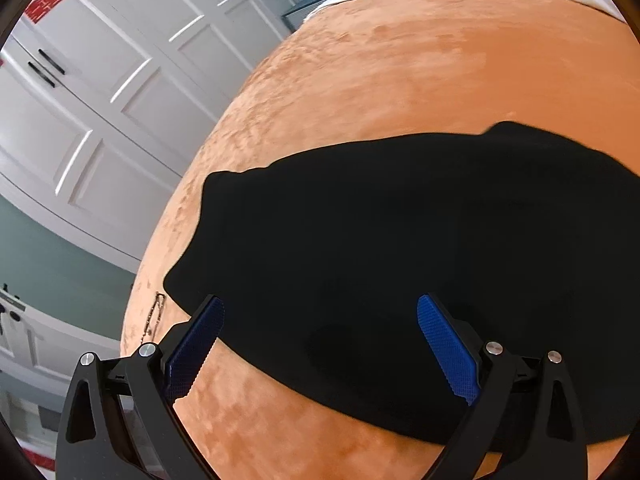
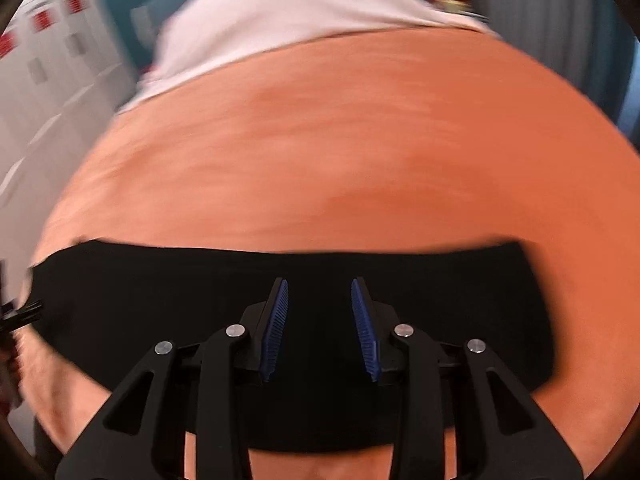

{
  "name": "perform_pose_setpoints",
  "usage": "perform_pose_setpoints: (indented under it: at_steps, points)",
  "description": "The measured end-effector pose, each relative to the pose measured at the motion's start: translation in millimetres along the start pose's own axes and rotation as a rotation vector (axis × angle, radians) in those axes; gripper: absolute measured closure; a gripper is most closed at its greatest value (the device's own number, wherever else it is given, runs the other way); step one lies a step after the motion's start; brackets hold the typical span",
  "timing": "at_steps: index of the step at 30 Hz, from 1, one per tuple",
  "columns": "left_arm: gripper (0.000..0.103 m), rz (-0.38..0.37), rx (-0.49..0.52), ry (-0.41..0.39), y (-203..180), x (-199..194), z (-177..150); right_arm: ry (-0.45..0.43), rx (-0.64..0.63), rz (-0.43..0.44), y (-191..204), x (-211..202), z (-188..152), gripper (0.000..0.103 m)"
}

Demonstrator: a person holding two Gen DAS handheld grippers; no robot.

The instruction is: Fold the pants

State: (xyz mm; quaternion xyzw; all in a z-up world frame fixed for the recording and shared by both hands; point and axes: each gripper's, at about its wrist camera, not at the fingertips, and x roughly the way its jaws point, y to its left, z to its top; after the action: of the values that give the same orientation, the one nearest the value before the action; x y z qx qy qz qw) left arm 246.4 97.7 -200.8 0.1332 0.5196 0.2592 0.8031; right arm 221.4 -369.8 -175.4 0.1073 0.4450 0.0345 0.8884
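The black pants lie folded on the orange bed cover. The left tool hovers wide open over their near-left edge, gripping nothing. The right tool hangs part-open and empty above the pants' middle. No writing is readable.

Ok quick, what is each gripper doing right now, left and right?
Left gripper: open wide, holding nothing, over the black pants.
Right gripper: open, narrower gap, nothing held.
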Motion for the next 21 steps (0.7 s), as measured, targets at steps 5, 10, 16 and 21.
perform_pose_setpoints:
  at_steps: [5,10,16,21]
  points:
    - [0.005,0.023,-0.033,0.055,15,35,-2,0.083,-0.218,0.25,159,60,9,0.07]
    - [0.005,-0.011,-0.069,0.04,32,45,-10,0.181,-0.401,0.43,310,122,9,0.072]
    - [0.005,-0.005,-0.02,-0.018,31,44,-12,0.213,-0.378,0.331,395,227,44,0.075]
    - [0.005,-0.011,-0.024,0.002,37,42,-7,0.133,-0.275,0.347,365,191,69,0.072]
